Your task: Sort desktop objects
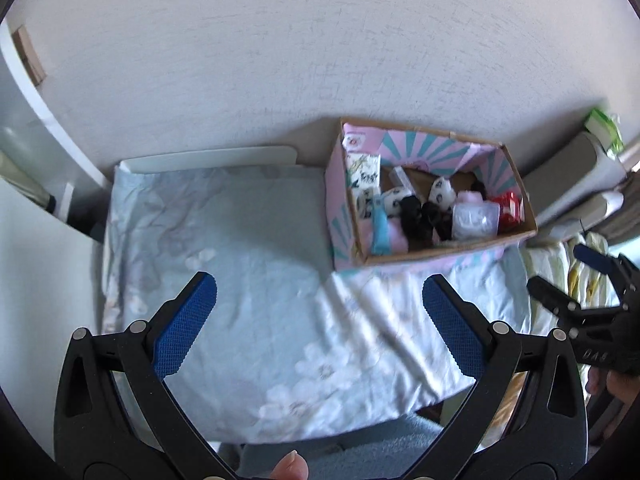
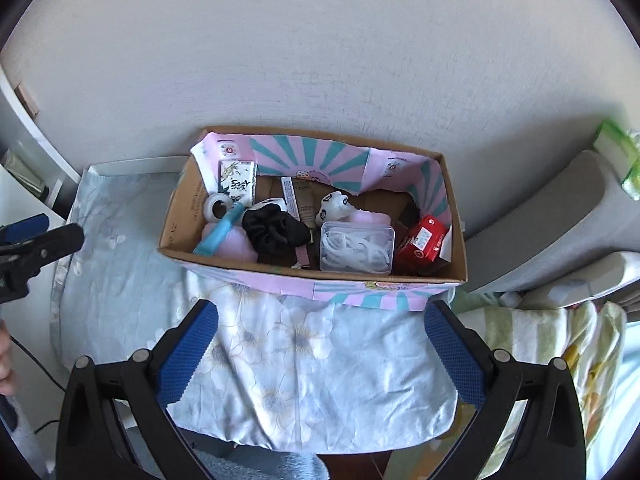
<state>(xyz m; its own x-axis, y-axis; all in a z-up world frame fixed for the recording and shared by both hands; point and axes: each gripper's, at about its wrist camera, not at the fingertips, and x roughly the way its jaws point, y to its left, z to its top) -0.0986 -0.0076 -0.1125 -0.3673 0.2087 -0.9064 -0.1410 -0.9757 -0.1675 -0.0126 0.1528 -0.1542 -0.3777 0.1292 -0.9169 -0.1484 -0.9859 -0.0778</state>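
Observation:
A cardboard box point(image 2: 176, 216) lined with pink and teal paper stands at the back of a small table covered by a pale blue floral cloth point(image 2: 288, 360). Inside lie a black scrunchie point(image 2: 272, 226), a clear plastic case point(image 2: 356, 248) of white cables, a red carton point(image 2: 424, 240), a pink pouch point(image 2: 236, 244), a teal stick point(image 2: 220, 228) and a printed card pack point(image 2: 238, 182). The box point(image 1: 516, 236) also shows at right in the left wrist view. My left gripper point(image 1: 320, 312) hangs open over bare cloth point(image 1: 248, 280). My right gripper point(image 2: 320, 340) is open just before the box, empty.
A white textured wall point(image 2: 320, 60) rises behind the table. A grey chair back point(image 2: 552, 216) and a striped yellow towel point(image 2: 560, 340) sit to the right. White shelving point(image 1: 24, 128) stands at left. A thumb tip point(image 1: 290, 466) shows at the bottom edge.

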